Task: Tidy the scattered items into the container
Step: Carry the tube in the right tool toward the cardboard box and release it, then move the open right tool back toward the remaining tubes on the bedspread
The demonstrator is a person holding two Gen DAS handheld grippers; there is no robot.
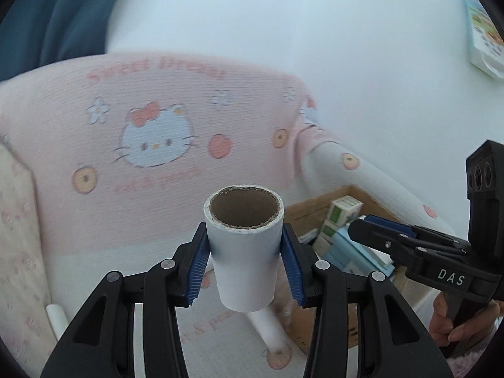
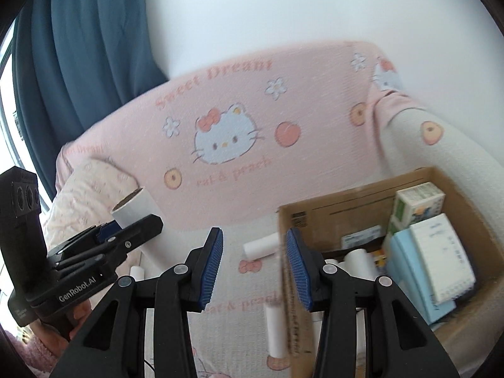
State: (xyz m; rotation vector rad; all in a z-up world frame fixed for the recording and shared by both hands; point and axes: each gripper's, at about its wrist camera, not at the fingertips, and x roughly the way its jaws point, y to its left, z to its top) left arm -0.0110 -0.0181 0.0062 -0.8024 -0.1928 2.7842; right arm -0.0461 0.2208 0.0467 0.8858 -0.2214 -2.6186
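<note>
Here the left gripper [image 1: 245, 264] is clamped on a white paper roll [image 1: 244, 249] with a brown cardboard core, both blue pads pressed to its sides, the roll held upright in the air above the sofa seat. More white rolls lie loose on the seat [image 2: 233, 286]: one [image 2: 261, 245] just beside the near-left corner of the cardboard box [image 2: 315, 214], another [image 2: 275, 330] standing against the box's front wall, and a third [image 2: 137, 272] further left. The right gripper [image 2: 255, 267] is empty, its jaws apart, hanging over the box's left edge. A hand [image 1: 456, 324] grips its handle at the lower right of the left wrist view.

The box sits on the seat against the sofa's right armrest [image 2: 441, 145]. Inside are small cartons [image 2: 419, 201], a pale blue package [image 2: 406, 271], a white device [image 2: 441, 258] and more white rolls [image 2: 356, 261].

The sofa wears a pink cover [image 2: 252, 119] printed with a cartoon cat, peaches, flowers and "Sweet Dream". A pale patterned cushion [image 2: 85, 195] leans at its left end. Behind is a white wall [image 2: 283, 6], with a dark blue curtain [image 2: 85, 47] at the left.
</note>
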